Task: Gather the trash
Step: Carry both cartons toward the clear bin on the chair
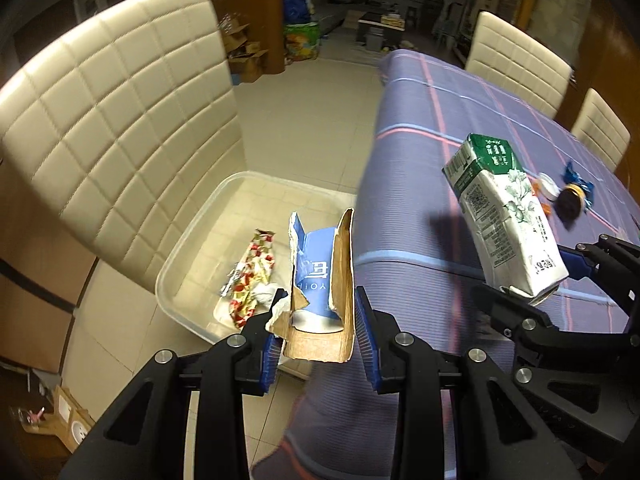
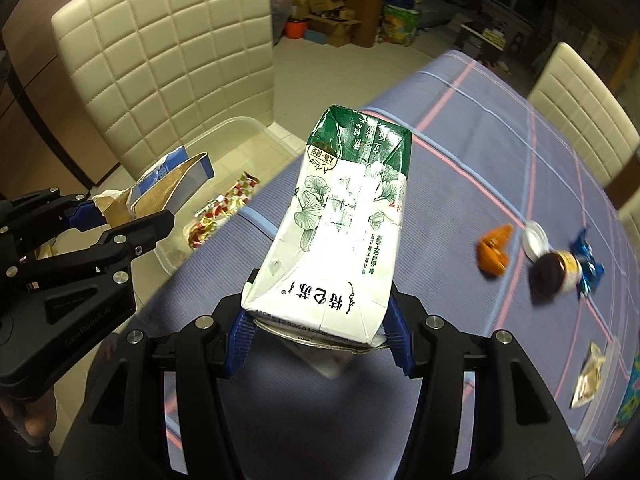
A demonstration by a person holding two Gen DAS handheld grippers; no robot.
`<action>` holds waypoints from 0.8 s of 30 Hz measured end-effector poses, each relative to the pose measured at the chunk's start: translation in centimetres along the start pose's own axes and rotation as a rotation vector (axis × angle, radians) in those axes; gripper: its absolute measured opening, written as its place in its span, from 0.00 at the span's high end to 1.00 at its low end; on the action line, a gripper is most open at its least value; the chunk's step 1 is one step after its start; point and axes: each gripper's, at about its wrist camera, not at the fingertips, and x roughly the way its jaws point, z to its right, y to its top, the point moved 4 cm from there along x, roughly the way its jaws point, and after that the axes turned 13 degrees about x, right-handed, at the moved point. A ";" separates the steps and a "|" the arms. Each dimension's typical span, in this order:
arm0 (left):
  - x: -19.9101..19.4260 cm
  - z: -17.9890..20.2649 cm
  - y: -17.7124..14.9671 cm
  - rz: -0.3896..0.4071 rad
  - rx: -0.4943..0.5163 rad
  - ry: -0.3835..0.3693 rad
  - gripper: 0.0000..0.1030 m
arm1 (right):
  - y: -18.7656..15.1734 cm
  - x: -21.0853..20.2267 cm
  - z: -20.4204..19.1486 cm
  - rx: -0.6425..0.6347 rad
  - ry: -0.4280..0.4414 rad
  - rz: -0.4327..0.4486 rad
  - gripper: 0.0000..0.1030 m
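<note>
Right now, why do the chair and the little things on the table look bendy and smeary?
Left wrist view: the fisheye lens bows the chair outward; corners go dark. Right wrist view: the orange piece and candy wrapper are smeared, while the milk carton in the right gripper stays sharp.

Dim warm indoor light, dark vignetted corners, strong fisheye bending, slight motion blur throughout.

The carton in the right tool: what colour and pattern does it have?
The carton is white with grey-green leaf drawings and a dark green top; the right wrist view shows it best.
</note>
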 end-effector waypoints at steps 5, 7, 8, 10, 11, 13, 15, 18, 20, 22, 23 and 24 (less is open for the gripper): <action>1.3 -3.2 -0.6 -0.025 -0.045 0.026 0.69 | 1.2 1.5 -2.4 -0.033 0.014 -0.020 0.45; 1.8 -4.5 -0.8 -0.035 -0.065 0.035 0.69 | 1.7 2.0 -3.3 -0.047 0.017 -0.024 0.45; 2.1 -5.0 -0.9 -0.039 -0.074 0.037 0.69 | 1.9 2.2 -3.8 -0.054 0.020 -0.026 0.45; 2.5 -6.1 -1.0 -0.046 -0.092 0.045 0.69 | 2.3 2.5 -4.6 -0.065 0.023 -0.027 0.45; 2.8 -6.5 -1.0 -0.049 -0.098 0.046 0.69 | 2.7 2.7 -5.0 -0.070 0.025 -0.026 0.45; 3.2 -7.3 -1.0 -0.054 -0.110 0.047 0.69 | 3.2 2.9 -5.6 -0.077 0.025 -0.023 0.45; 3.5 -7.8 -0.9 -0.056 -0.115 0.048 0.69 | 3.8 3.1 -6.1 -0.084 0.025 -0.019 0.45; 3.9 -8.2 -0.8 -0.059 -0.117 0.048 0.68 | 4.7 3.5 -6.5 -0.086 0.021 -0.017 0.45; 4.2 -8.4 -0.6 -0.061 -0.113 0.048 0.68 | 5.2 3.9 -6.6 -0.083 0.021 -0.018 0.45; 4.6 -8.6 -0.4 -0.067 -0.110 0.049 0.68 | 5.7 4.2 -6.7 -0.080 0.020 -0.019 0.45; 4.8 -8.7 -0.4 -0.069 -0.111 0.048 0.67 | 5.8 4.4 -6.7 -0.079 0.020 -0.020 0.45; 5.0 -8.9 -0.3 -0.069 -0.114 0.044 0.67 | 5.9 4.5 -6.7 -0.078 0.020 -0.021 0.45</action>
